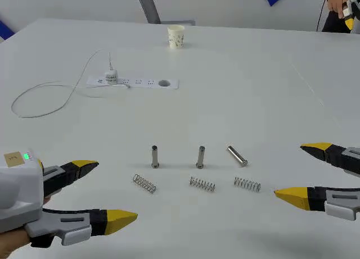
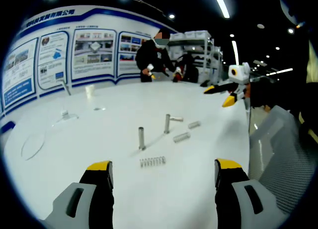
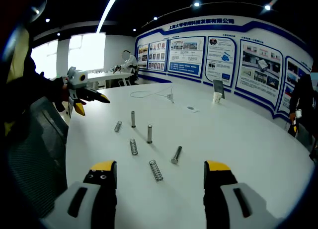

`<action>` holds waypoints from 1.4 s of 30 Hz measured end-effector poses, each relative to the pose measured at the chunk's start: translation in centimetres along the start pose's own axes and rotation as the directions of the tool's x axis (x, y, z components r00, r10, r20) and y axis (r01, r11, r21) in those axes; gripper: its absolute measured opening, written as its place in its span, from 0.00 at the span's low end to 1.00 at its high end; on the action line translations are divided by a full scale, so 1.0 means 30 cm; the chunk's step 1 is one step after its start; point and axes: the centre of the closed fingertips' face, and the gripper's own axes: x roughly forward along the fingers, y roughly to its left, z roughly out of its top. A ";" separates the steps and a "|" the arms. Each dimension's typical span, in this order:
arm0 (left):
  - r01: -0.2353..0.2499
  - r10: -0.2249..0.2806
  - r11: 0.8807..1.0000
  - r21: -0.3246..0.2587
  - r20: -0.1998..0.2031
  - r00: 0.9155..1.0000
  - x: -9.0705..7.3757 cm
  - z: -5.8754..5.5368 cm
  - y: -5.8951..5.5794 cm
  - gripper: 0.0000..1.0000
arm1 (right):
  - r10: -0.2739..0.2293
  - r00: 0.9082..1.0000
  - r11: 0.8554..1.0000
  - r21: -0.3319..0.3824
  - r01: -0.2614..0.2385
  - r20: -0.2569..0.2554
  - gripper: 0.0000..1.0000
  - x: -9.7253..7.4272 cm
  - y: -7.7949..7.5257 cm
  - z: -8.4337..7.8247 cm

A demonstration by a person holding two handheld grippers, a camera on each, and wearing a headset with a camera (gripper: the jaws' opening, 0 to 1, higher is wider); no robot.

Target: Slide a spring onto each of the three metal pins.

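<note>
Now we're holding the left gripper [image 1: 117, 190] and right gripper [image 1: 288, 170] wide-fingered and empty, the right one sitting nearest the rightmost spring [image 1: 247, 184], lying end-on toward it.

Just below the frame's middle, the shiny left pin [image 1: 154, 157] and middle pin [image 1: 201, 157] stand up; the right pin [image 1: 237, 156] lies on its side; the left spring [image 1: 144, 183], middle spring [image 1: 202, 184] and right spring [image 1: 247, 184] lie flat below them, apart.

Three springs [image 1: 202, 184] just before three pins [image 1: 201, 157]
</note>
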 end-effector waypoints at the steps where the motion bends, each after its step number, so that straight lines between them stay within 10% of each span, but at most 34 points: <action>1: 0.000 0.000 1.000 0.000 0.000 1.000 0.000 0.000 0.000 0.85 | 0.000 1.000 1.000 0.000 0.000 0.000 0.72 0.000 0.000 0.000; 42: -0.003 0.003 1.000 -0.005 0.008 1.000 0.001 0.000 -0.003 0.85 | -0.014 0.998 1.000 0.005 0.014 -0.054 0.61 0.095 -0.073 0.061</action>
